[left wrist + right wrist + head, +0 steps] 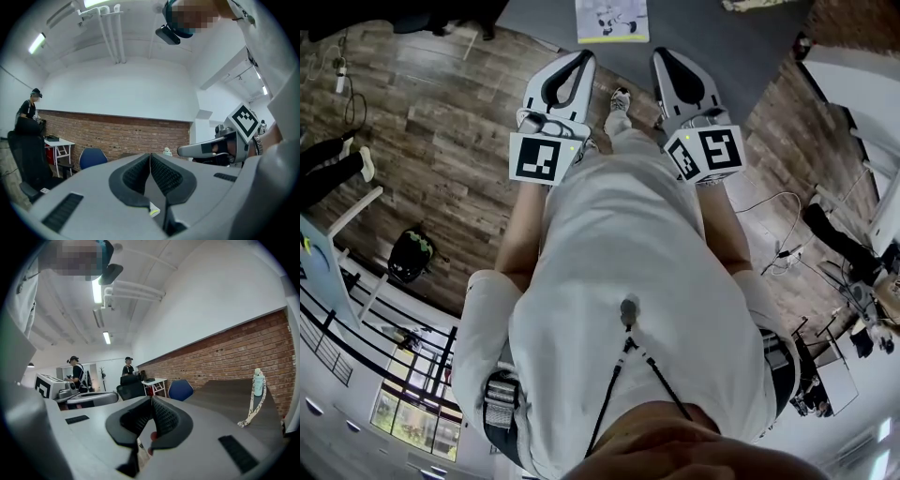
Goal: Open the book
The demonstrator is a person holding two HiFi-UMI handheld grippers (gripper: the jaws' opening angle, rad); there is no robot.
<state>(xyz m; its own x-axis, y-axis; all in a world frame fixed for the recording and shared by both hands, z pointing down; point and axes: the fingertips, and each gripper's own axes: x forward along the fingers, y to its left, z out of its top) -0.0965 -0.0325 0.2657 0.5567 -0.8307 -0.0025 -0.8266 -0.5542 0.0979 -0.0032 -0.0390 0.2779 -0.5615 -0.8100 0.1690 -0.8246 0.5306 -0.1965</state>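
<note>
Grey left tongs (150,155) and right tongs (151,399) both clenched, empty; only head view shows the book (612,21).

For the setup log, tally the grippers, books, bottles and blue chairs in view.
Grippers: 2, left gripper and right gripper
Book: 1
Bottle: 1
Blue chair: 1
Total: 5

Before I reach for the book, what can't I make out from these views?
Book: head view, the top edge cuts it off; too small to tell the spine side or read the cover.
Book, both gripper views: not in frame; they look level across the room.
Rest of the table: head view, beyond the top edge.
</note>
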